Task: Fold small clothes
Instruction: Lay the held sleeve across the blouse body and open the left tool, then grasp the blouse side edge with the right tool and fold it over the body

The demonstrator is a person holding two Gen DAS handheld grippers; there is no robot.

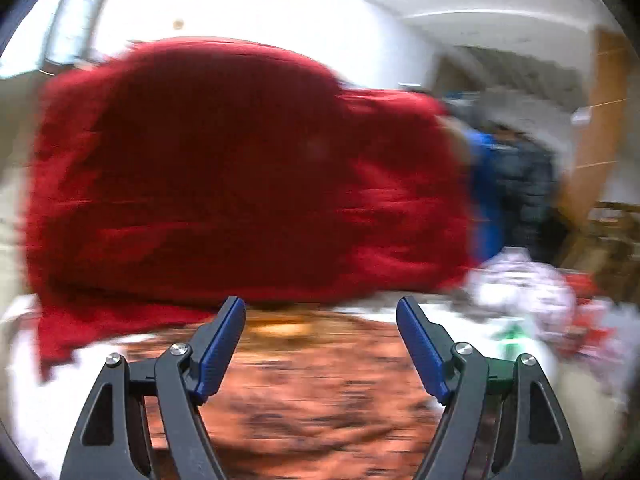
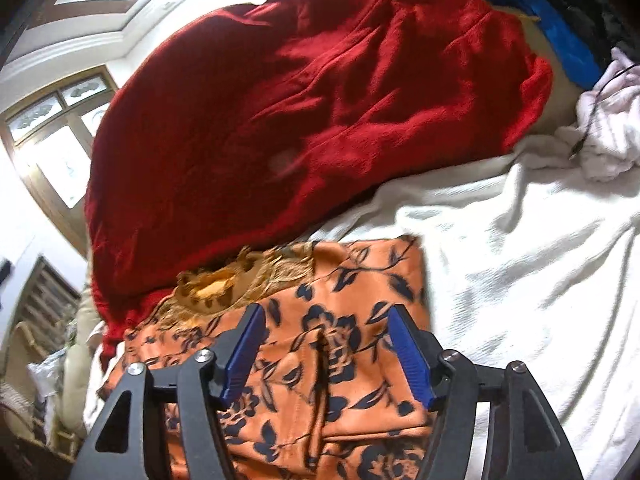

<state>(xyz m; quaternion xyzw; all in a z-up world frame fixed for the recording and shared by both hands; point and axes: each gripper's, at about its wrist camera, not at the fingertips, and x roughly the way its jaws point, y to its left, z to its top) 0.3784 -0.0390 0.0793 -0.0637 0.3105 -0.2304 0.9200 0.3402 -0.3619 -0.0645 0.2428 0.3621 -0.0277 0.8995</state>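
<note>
An orange garment with a dark floral print (image 2: pixel 344 344) lies folded on the white bedsheet (image 2: pixel 520 280); its lace neckline (image 2: pixel 224 284) points toward the red blanket. In the left wrist view it is a blurred orange patch (image 1: pixel 320 392). My right gripper (image 2: pixel 324 316) is open, above the garment, fingers either side of its middle, holding nothing. My left gripper (image 1: pixel 320 308) is open and empty, over the garment's near part.
A large red blanket (image 2: pixel 304 112) (image 1: pixel 240 168) is heaped behind the garment. A pale cloth with a black cable (image 2: pixel 604 136) lies at the right. Blue and dark clothing (image 2: pixel 560 24) lies behind. A patterned white and red pile (image 1: pixel 532 300) sits to the right.
</note>
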